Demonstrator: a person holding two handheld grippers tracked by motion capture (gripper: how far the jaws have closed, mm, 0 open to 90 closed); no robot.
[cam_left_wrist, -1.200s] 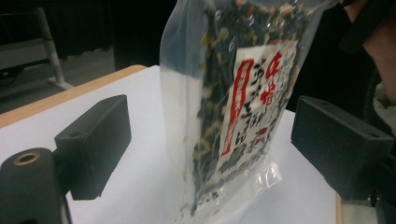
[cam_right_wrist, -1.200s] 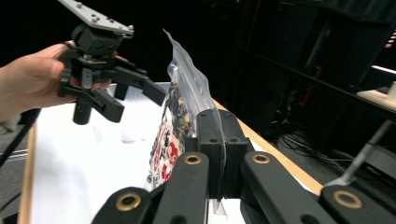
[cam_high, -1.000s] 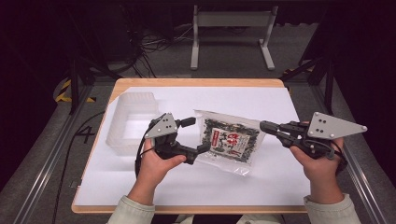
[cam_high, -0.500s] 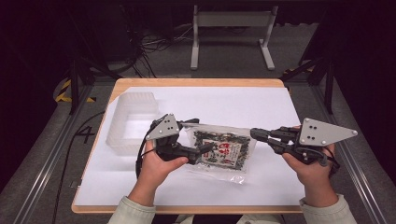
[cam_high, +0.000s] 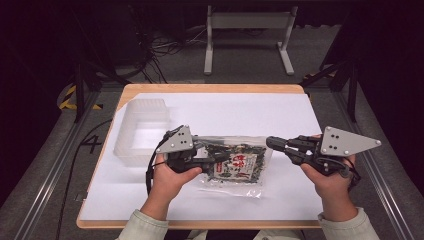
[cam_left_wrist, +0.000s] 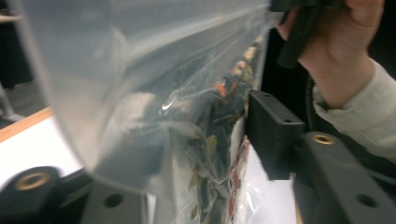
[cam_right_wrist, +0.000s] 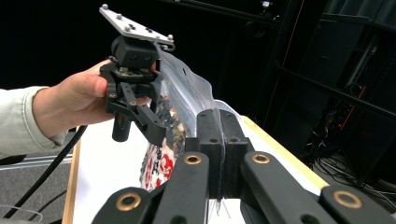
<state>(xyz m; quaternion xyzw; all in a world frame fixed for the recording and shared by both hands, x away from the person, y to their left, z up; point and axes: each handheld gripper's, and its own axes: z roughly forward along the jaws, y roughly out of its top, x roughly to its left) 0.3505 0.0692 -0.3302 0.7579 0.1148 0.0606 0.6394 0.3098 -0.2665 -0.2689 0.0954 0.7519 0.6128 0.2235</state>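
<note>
Here both the left gripper (cam_high: 212, 161) and the right gripper (cam_high: 272, 143) have jaws clamped on the snack bag (cam_high: 240, 165).

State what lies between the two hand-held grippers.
In the high view, the clear plastic bag of dark dried leaves with a red label spans from the left hand-held gripper to the right hand-held gripper.

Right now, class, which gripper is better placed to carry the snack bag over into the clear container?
Left gripper: it grips the snack bag nearer the clear container; the right gripper pinches its far edge.
</note>
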